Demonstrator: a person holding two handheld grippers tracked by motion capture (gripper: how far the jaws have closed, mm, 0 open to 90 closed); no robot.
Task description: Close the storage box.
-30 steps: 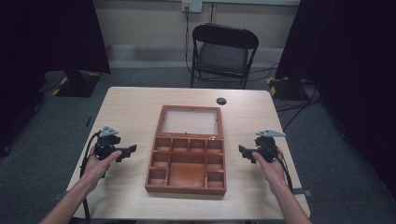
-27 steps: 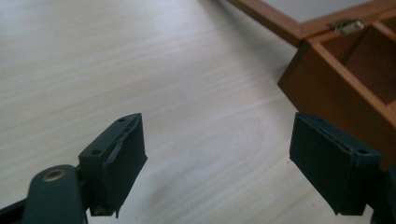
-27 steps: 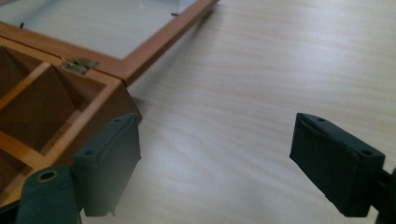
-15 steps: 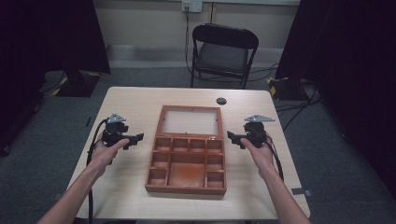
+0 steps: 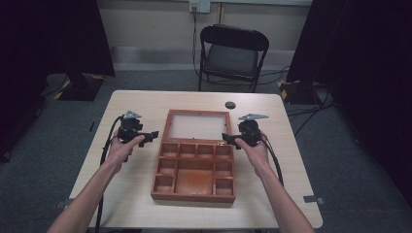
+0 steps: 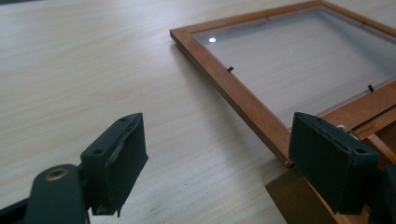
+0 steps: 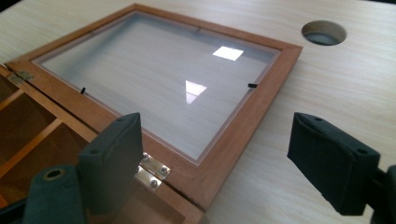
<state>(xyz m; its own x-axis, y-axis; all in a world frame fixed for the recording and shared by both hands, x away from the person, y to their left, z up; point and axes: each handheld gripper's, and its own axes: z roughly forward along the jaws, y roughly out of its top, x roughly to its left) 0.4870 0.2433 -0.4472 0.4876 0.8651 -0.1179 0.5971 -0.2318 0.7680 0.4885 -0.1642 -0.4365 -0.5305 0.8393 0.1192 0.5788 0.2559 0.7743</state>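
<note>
Both pairs of black fingers stand wide apart and grip nothing. From where I stand, the left gripper (image 5: pixel 151 135) sits at the left side of the wooden box (image 5: pixel 194 167), its tips just beside the corner where the box meets its opened lid (image 5: pixel 197 125). In the left gripper view, one finger (image 6: pixel 116 161) hangs over bare table (image 6: pixel 70 70), while the other is low at the lid's frame edge, with the box corner beneath it; I cannot tell whether it touches the wood.

The right gripper (image 5: pixel 227 140) mirrors this at the right side of the box, by the hinge line. In the right gripper view, one finger (image 7: pixel 112 158) hovers over the lid's frame next to a small metal hinge (image 7: pixel 152 171), and the other finger is out over the tabletop, so the frame's corner lies between them.

The box rests near the middle of the pale table, open, with small compartments along its back and sides and one larger bay in the centre. Its lid lies flat on the table behind it, a wooden frame around a clear pane (image 7: pixel 163 88) that catches the ceiling lights. A round cable hole (image 5: pixel 230 104) sits in the tabletop just beyond the lid. A black folding chair (image 5: pixel 233 53) stands behind the table.
</note>
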